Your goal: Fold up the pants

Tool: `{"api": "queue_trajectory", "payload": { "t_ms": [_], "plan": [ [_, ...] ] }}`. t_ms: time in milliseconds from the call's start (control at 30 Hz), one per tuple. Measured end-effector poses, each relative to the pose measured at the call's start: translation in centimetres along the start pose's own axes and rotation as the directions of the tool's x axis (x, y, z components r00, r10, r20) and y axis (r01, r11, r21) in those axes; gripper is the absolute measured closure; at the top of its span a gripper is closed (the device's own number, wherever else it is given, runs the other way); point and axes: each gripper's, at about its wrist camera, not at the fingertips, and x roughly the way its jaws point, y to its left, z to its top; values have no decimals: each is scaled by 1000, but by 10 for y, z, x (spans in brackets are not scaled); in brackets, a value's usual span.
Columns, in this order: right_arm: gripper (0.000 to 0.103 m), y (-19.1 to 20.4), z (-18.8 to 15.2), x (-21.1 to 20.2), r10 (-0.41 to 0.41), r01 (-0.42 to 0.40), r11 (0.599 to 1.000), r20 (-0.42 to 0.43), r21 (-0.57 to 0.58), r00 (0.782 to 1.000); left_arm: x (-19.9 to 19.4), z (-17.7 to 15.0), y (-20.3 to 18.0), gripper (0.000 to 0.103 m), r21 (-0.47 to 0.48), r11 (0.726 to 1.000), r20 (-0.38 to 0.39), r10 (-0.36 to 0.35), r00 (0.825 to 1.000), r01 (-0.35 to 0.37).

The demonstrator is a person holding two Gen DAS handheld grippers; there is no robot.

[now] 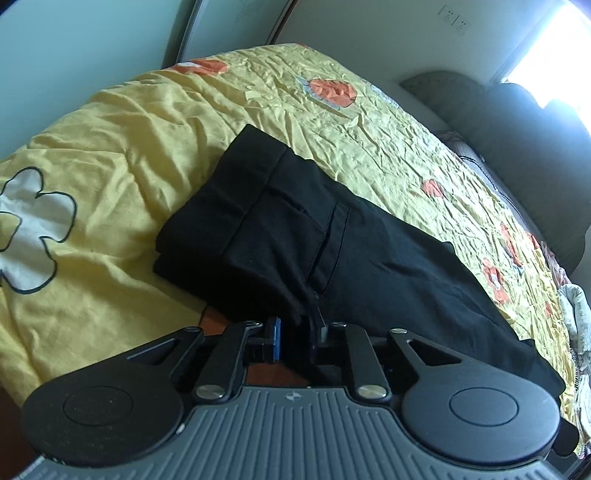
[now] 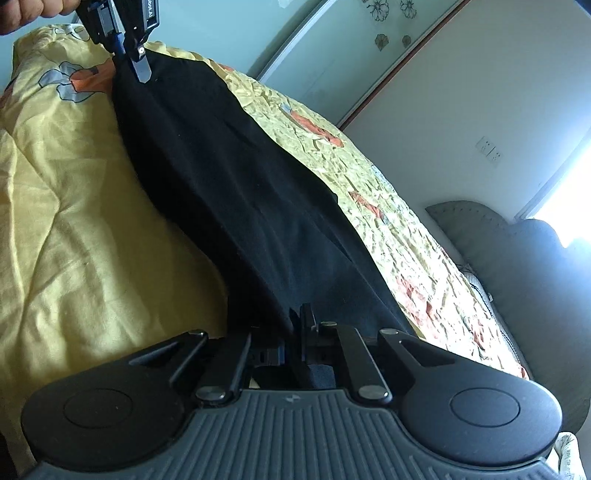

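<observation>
the left gripper (image 1: 299, 325) is clenched on a bunched edge of the black pants (image 1: 295, 236), and the right gripper (image 2: 295, 325) pinches the far end. the pants stretch between them over the yellow flowered bedspread (image 1: 110, 147).

The left hand-held gripper (image 1: 298, 326) and right hand-held gripper (image 2: 295, 325): matte black linkage arms with silver screws, round black discs either side, a ribbed grey body bearing a small logo, blue-edged fingers (image 1: 275, 338); bare skin on the hand (image 2: 26, 13).
</observation>
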Motion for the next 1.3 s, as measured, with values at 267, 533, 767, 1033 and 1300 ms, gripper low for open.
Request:
{"api": "queue_trajectory", "payload": {
  "t_ms": [267,533,767,1033,1300],
  "plan": [
    [90,-38,-30,-37,182,-177,957,1,231,983,-30,-5,-10,76,49,992,12,115,993,-115],
    [89,-94,-61,-39,204,-239,739,128,630,970,-36,-8,-83,76,224,974,80,-1,997,-17],
    [88,-93,-77,-39,226,-225,681,92,697,970,21,-39,-189,61,480,861,-15,-180,984,165],
    [59,-92,-99,-50,206,-200,641,85,741,975,84,-101,-241,54,644,749,-82,-134,988,155],
    [23,-164,-184,-82,-90,78,259,-56,963,994,67,-128,-250,46,730,660,-39,-219,975,178]
  ]
}}
